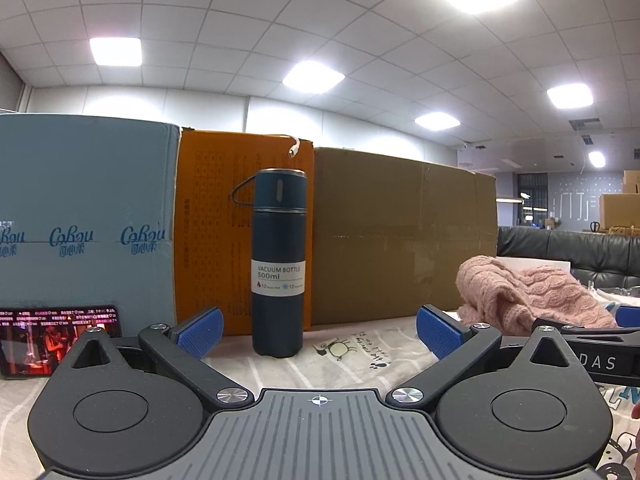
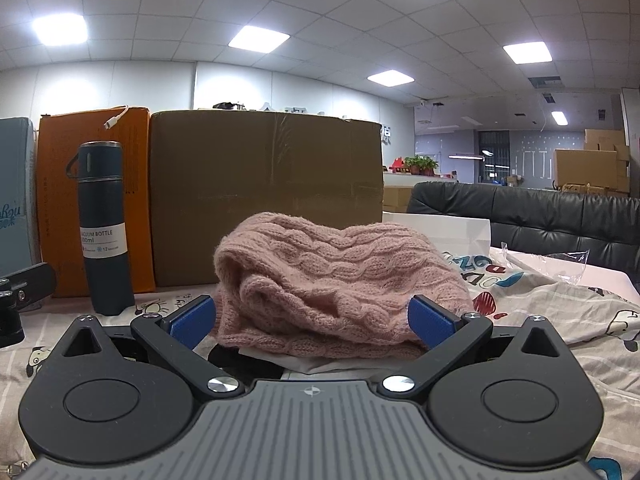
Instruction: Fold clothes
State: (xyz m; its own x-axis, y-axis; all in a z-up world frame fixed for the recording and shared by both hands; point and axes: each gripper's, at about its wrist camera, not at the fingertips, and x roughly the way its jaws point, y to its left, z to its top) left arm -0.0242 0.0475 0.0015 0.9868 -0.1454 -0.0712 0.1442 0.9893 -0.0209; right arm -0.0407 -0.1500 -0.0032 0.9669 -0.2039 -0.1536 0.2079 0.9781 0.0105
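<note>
A pink cable-knit sweater (image 2: 320, 280) lies bunched on a cartoon-print cloth (image 2: 560, 320) covering the table. My right gripper (image 2: 312, 324) is open, low at the table, its blue pads either side of the sweater's near edge. In the left wrist view the sweater (image 1: 532, 296) is at the right, and my left gripper (image 1: 320, 332) is open and empty, pointing at a dark blue vacuum bottle (image 1: 279, 264). The right gripper's black body (image 1: 592, 344) shows at the right edge of that view.
A blue box (image 1: 84, 216), an orange box (image 1: 216, 216) and a brown carton (image 1: 404, 236) stand in a row behind the bottle. A phone (image 1: 44, 336) with a lit screen lies at left. A black sofa (image 2: 540, 220) and a white box (image 2: 448, 228) are behind the sweater.
</note>
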